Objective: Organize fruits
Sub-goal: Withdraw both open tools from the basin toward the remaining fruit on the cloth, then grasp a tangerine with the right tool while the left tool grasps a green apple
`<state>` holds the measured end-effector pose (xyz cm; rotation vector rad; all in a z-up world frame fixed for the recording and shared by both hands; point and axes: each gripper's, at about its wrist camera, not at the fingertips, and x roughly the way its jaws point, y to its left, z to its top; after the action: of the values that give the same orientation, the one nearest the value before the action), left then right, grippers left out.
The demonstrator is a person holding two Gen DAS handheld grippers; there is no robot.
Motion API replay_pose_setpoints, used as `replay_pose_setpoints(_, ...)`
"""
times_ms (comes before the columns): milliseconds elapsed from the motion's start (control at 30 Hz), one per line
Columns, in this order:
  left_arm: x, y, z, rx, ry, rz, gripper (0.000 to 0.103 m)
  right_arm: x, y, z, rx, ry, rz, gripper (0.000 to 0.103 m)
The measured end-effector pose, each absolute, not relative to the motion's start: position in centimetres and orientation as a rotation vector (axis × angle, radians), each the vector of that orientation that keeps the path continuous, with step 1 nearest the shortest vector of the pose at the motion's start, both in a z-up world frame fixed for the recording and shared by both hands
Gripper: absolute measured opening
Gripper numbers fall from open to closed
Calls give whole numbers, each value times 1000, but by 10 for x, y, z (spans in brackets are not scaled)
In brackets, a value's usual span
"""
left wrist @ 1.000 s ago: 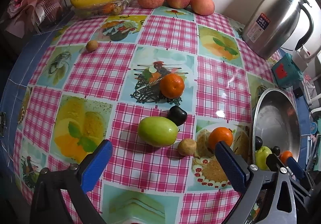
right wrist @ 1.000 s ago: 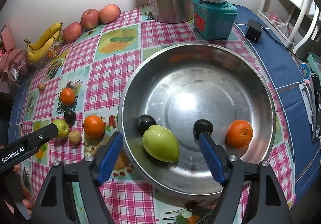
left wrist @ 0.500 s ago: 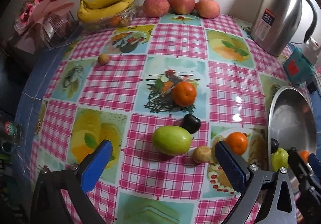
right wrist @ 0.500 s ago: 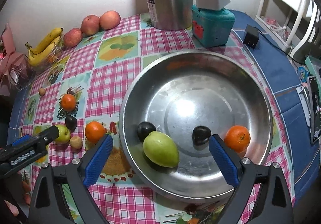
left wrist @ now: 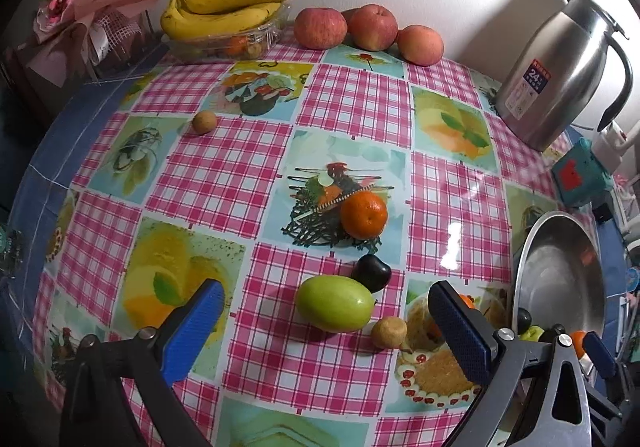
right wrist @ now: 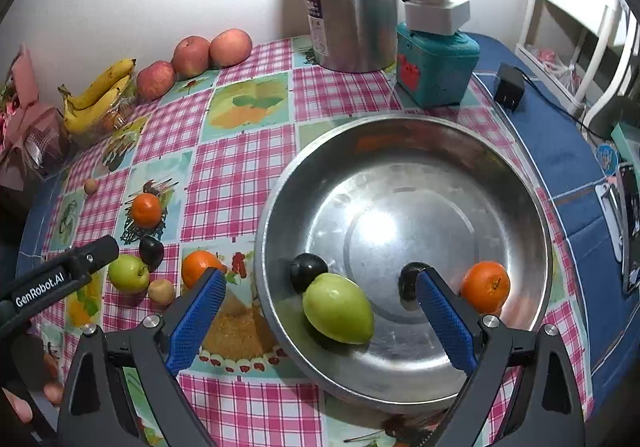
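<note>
On the checked tablecloth lie a green fruit [left wrist: 334, 302], a dark plum [left wrist: 371, 273], an orange [left wrist: 363, 213], a small brown fruit [left wrist: 388, 332] and a second orange [right wrist: 197, 267]. My left gripper [left wrist: 324, 323] is open and empty, held above the green fruit. The steel bowl [right wrist: 500, 175] holds a green fruit [right wrist: 338, 308], two dark plums [right wrist: 307, 270] and an orange [right wrist: 485, 285]. My right gripper [right wrist: 320, 315] is open and empty above the bowl's near side.
Bananas [left wrist: 224, 13] in a clear tray and three apples [left wrist: 368, 27] stand at the back wall. A steel kettle [left wrist: 560, 71], a teal box [right wrist: 436, 67] and a black adapter [right wrist: 508, 87] stand behind the bowl. Another small brown fruit [left wrist: 204, 122] lies far left.
Both grippers have pulled back and risen a little. The right gripper's jaws have opened wider. No fruit has moved.
</note>
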<state>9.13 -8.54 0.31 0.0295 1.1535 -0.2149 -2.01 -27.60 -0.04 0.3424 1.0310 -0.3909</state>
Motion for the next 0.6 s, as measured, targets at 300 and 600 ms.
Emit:
replay_pose_setpoints(300, 99, -69, 13, 20, 1103, -177, 103, -6, -259, 1, 358, 1001, -360, 96)
replay_pose_setpoints(600, 104, -51, 7, 60, 1106, -152, 103, 10, -236, 3, 399, 947, -280, 96)
